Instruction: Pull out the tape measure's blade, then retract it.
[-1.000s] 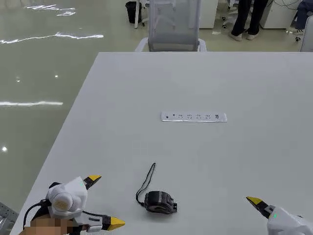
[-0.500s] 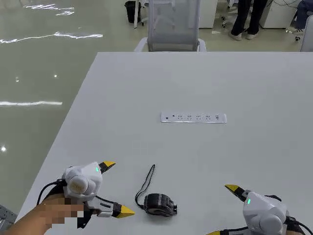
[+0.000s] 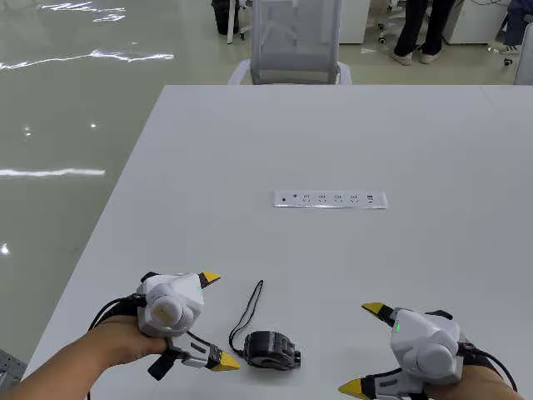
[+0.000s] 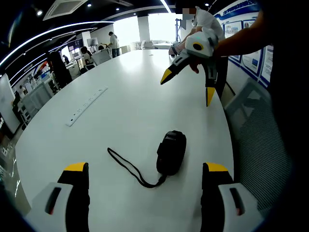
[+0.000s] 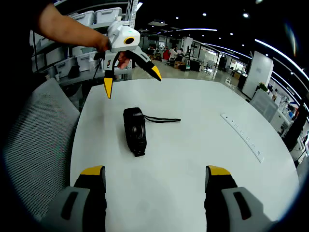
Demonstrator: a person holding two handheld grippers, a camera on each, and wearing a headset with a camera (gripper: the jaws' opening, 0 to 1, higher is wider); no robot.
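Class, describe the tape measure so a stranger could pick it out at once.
On the big white table, look near the front edge, between the left gripper and right gripper. The tape measure is the small black case trailing a thin cord, unlike the long white power strip farther back.

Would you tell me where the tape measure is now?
The tape measure lies near the table's front edge in the head view, between the left tool and the right tool.
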